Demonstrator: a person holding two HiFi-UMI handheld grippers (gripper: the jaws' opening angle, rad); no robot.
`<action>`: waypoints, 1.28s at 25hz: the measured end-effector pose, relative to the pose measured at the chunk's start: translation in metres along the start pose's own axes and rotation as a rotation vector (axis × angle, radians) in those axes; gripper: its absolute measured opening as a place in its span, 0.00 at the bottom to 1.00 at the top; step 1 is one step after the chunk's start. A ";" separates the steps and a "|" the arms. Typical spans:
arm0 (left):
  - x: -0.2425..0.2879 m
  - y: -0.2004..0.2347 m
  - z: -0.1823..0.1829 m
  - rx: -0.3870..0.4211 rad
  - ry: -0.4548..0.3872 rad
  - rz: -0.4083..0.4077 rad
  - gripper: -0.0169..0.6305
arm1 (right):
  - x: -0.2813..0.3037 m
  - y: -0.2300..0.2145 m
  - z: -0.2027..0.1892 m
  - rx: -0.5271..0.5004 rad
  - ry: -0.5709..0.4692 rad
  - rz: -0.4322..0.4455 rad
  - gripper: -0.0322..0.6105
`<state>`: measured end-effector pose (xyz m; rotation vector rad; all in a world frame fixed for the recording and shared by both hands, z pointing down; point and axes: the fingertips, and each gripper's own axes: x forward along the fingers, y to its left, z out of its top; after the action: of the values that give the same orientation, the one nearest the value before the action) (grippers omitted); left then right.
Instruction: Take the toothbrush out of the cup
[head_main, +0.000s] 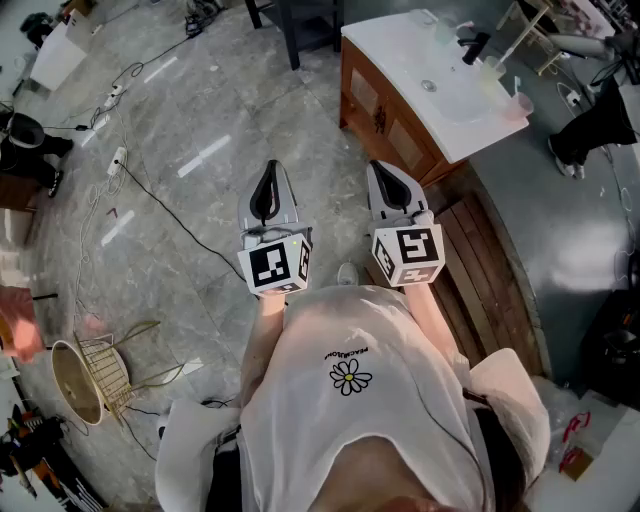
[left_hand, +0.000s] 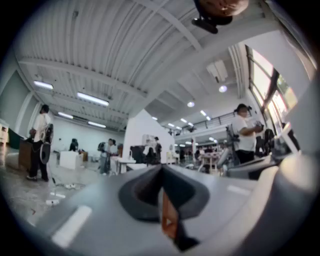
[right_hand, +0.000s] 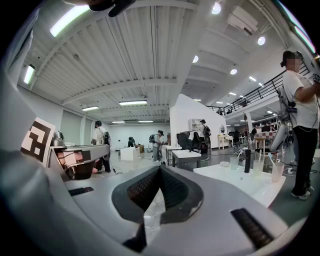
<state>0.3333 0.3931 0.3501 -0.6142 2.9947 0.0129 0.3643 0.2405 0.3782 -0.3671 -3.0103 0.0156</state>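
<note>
A wooden vanity with a white counter (head_main: 400, 45) stands ahead to the right, bearing a black tap (head_main: 473, 45), a pale green cup (head_main: 492, 68) and a pink cup (head_main: 521, 104). In the right gripper view the same counter (right_hand: 235, 180) shows the tap (right_hand: 246, 161) and two clear cups (right_hand: 276, 171), each with a thin stick-like thing in it, too small to name. My left gripper (head_main: 268, 175) (left_hand: 161, 167) and right gripper (head_main: 380, 170) (right_hand: 160, 167) are held level in front of the body, well short of the counter. Both are shut with nothing between the jaws.
Cables and power strips (head_main: 118, 160) trail over the marble floor at the left. A wire-frame stool (head_main: 105, 375) lies at the lower left. A wooden slat platform (head_main: 480, 260) runs beside the vanity. A person (right_hand: 300, 115) stands past the counter's far end.
</note>
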 end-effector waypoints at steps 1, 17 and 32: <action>0.000 0.000 0.001 0.003 -0.002 -0.002 0.04 | -0.001 0.001 0.000 0.005 -0.001 0.006 0.05; 0.012 0.007 -0.012 0.015 0.039 0.046 0.04 | 0.002 -0.017 -0.017 0.095 0.009 0.027 0.05; 0.139 0.032 -0.060 -0.063 0.060 0.025 0.04 | 0.073 -0.076 -0.067 0.084 0.137 -0.018 0.05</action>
<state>0.1884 0.3663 0.3983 -0.5941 3.0708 0.0923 0.2834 0.1841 0.4546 -0.3183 -2.8664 0.1108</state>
